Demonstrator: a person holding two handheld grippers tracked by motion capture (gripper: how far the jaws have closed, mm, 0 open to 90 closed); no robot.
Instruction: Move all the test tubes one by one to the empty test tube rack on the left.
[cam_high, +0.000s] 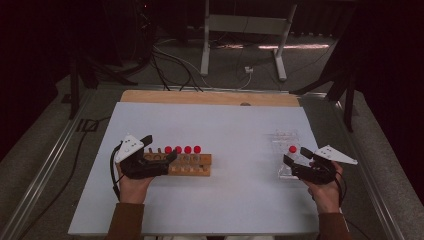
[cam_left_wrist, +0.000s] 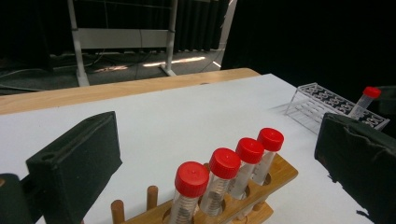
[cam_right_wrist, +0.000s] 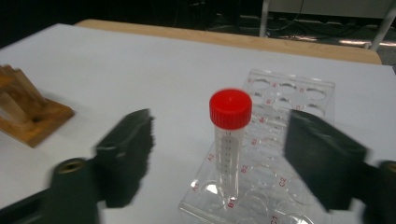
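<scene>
A wooden rack (cam_high: 192, 165) (cam_left_wrist: 275, 175) at the table's left holds several clear tubes with red caps (cam_high: 183, 150) (cam_left_wrist: 224, 163), upright in a row. My left gripper (cam_high: 160, 147) (cam_left_wrist: 219, 140) stands open at the rack's left end, its jaws wide on either side of the tubes and touching none. At the right, a clear plastic rack (cam_high: 285, 137) (cam_right_wrist: 299, 93) holds one red-capped tube (cam_high: 292, 149) (cam_right_wrist: 229, 121) upright at its near corner. My right gripper (cam_high: 296, 156) (cam_right_wrist: 224, 151) is open around that tube, with a gap between each pad and it.
The white table top (cam_high: 225, 125) ends in a wooden strip (cam_high: 210, 97) at the far side. Wooden pegs (cam_left_wrist: 152, 196) stand at the wooden rack's near end. Beyond the table, a metal frame (cam_high: 245, 25) and cables (cam_high: 175, 60) lie on the dark floor.
</scene>
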